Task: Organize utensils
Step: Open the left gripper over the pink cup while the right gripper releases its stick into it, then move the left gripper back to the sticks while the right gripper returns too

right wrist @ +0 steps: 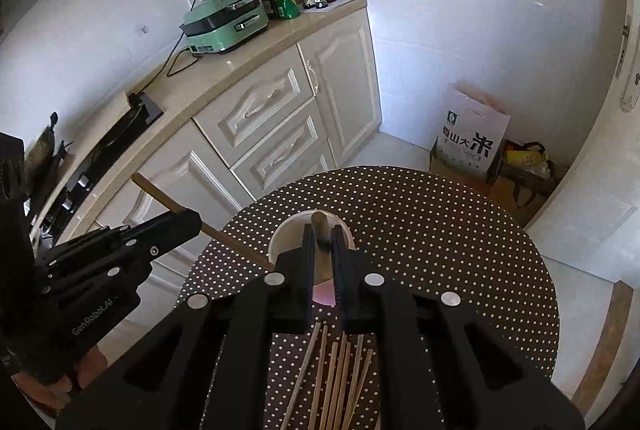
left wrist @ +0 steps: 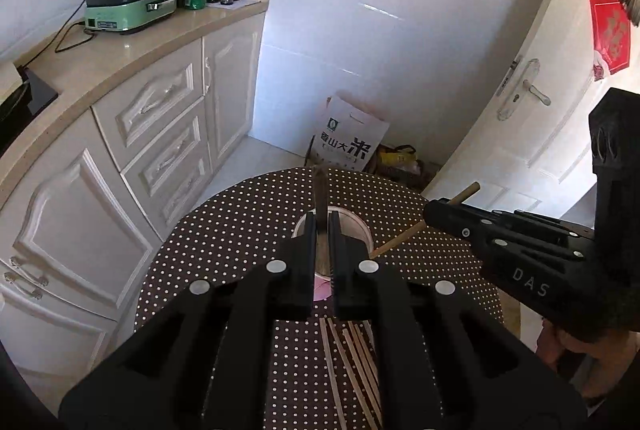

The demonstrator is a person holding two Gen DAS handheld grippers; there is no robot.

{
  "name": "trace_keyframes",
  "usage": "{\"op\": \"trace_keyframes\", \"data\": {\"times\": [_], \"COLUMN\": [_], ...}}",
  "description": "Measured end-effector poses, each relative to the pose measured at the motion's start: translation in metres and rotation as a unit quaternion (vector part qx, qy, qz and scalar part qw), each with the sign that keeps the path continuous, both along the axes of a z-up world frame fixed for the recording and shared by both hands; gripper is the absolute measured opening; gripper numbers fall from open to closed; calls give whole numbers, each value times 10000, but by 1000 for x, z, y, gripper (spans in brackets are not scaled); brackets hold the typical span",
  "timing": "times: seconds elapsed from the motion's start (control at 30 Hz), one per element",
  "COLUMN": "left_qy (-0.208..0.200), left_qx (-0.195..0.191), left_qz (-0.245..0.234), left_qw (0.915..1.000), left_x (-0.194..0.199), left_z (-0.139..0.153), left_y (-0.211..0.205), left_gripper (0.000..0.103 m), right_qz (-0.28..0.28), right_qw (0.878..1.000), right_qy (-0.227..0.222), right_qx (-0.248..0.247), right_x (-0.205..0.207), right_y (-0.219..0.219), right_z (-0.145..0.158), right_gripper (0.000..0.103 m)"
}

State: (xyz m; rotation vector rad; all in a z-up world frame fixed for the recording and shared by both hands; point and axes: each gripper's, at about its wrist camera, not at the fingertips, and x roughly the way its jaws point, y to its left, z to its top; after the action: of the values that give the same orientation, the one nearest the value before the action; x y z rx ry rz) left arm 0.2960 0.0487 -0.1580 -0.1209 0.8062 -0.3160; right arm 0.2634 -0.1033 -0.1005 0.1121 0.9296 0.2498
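**Over the cup, a chopstick in each gripper**

Above the dotted round table (right wrist: 460,230), both grippers hover at the white cup (right wrist: 288,230). Jaws of the left gripper (left wrist: 322,230) are nearly closed, pinching one wooden chopstick (left wrist: 321,190); those of the right gripper (right wrist: 321,242) pinch another chopstick (right wrist: 319,220) the same way. More loose chopsticks (right wrist: 336,370) lie flat near the cup. These sticks look light, stiff and smooth, so likely to pivot or slip; a mid-shaft pinch seems safest, and the light cup may tip if knocked
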Motion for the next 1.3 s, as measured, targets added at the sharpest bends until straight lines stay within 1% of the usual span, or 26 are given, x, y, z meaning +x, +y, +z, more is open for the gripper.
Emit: {"op": "trace_keyframes", "data": {"times": [0.03, 0.07, 0.1, 0.13, 0.17, 0.37, 0.53, 0.57, 0.83, 0.97, 1.1, 1.3], "left_qy": [-15, -46, -71, -108, -177, -369, -476, -482, -411, -170, 249, 709], "left_qx": [8, 35, 54, 55, 56, 271, 387, 401, 578, 614, 499, 456], "left_qz": [13, 50, 77, 110, 168, 241, 344, 371, 484, 578, 693, 749], "left_qw": [10000, 10000, 9999, 9999, 9997, 9987, 9975, 9973, 9963, 9963, 9960, 9936], "left_x": [-2, -4, -6, -8, -12, -30, -45, -49, -72, -81, -87, -94], "left_z": [1, 3, 5, 7, 10, 19, 24, 25, 20, 7, -13, -39], "left_y": [-1, -1, -2, -1, -2, -10, -16, -18, -30, -32, -26, -20], "left_gripper": [11, 19, 30, 38, 50, 51, 60, 61, 61, 61, 61, 61], "right_qz": [11, 19, 40, 70, 89, 145, 184, 196, 220, 177, 120, 31], "right_qw": [10000, 10000, 9999, 9999, 9998, 9994, 9990, 9989, 9988, 9991, 9995, 9997], "right_qy": [-18, -52, -92, -122, -145, -297, -374, -387, -342, -240, -97, 122], "right_qx": [17, 25, 30, 45, 53, 130, 156, 162, 263, 293, 282, 227], "right_x": [-1, -3, -6, -8, -10, -24, -36, -40, -61, -73, -84, -94], "right_y": [-1, -1, -2, -2, -5, -12, -19, -21, -34, -44, -51, -56], "right_z": [1, 3, 5, 7, 8, 18, 23, 23, 18, 9, -1, -19], "right_gripper": [15, 17, 22, 24, 24, 26, 26, 27, 28, 28, 28, 28]}}
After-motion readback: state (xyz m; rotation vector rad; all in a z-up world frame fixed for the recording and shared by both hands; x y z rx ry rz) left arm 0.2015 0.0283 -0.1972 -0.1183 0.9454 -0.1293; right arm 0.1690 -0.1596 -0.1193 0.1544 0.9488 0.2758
